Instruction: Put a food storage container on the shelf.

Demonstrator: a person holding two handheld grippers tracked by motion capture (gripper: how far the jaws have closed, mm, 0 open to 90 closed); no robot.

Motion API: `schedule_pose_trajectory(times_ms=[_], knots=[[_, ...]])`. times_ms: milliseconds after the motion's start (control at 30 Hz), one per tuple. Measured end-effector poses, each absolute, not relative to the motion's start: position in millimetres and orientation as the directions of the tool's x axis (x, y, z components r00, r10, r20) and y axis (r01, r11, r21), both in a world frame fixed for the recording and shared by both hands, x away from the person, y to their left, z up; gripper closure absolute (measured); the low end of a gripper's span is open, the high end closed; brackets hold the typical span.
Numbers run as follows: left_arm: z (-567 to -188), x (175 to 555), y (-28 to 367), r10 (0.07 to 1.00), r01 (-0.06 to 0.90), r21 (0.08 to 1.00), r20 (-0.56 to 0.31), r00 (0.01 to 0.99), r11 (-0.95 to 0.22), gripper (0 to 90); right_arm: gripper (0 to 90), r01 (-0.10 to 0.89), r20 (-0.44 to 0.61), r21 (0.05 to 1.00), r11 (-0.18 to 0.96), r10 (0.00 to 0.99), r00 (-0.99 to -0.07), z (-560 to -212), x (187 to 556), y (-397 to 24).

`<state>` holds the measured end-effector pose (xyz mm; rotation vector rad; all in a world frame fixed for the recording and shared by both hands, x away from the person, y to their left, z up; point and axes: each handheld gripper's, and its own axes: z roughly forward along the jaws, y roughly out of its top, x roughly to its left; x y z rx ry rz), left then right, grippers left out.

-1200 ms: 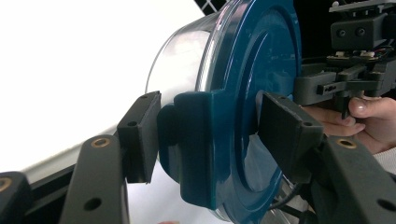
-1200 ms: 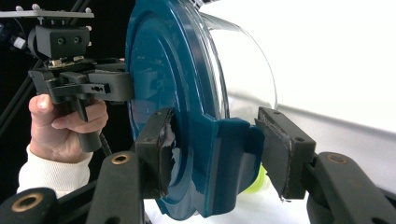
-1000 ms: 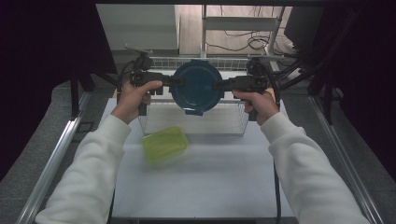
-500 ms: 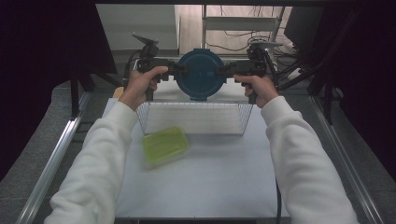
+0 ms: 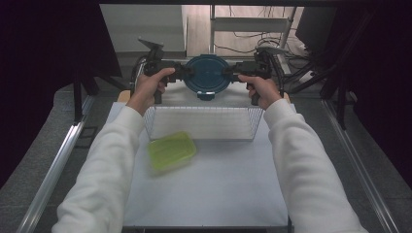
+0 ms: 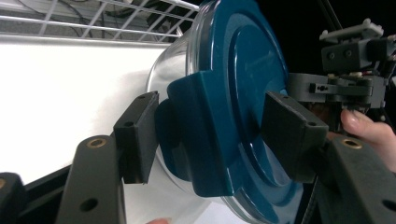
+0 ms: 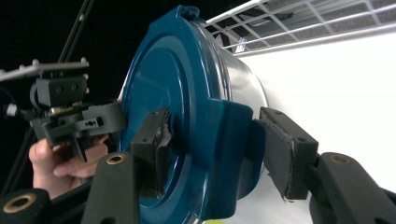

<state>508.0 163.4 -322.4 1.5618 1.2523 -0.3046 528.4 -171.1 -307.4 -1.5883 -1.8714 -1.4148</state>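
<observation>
High view: dim surroundings, both sides near black; light falls from above onto the white rectangular tabletop (image 5: 214,194), evenly lit, soft faint shadows. Slightly soft focus overall, mild noise. Left gripper view: white surface blown out, glare along the round dark-teal plastic lid (image 6: 243,93); near black jaws sharp, background black. Right gripper view: same overexposed white, faint sheen on lid; wire rack bars slightly blurred.

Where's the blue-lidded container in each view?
High view: container top centre, between both grippers, beyond the wire basket.
Left gripper view: container centre, its latch between the jaws.
Right gripper view: container centre, its latch between the jaws.
Shared landmark: the wire basket.
</observation>
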Motion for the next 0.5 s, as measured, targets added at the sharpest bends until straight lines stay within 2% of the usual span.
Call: schedule_pose_trajectory(times_ms=[300, 500], knots=[[-334, 519, 164, 0.523, 0.844, 0.513, -0.768, 0.369, 0.158, 37.4, 44.2, 0.898, 0.785, 0.397, -0.187, 0.576, -0.227, -316, 534, -169], [-334, 519, 164, 0.524, 0.838, 0.520, -0.766, 0.373, 0.164, 37.1, 43.3, 0.890, 0.781, 0.405, -0.212, 0.586, -0.215, -316, 532, -167]])
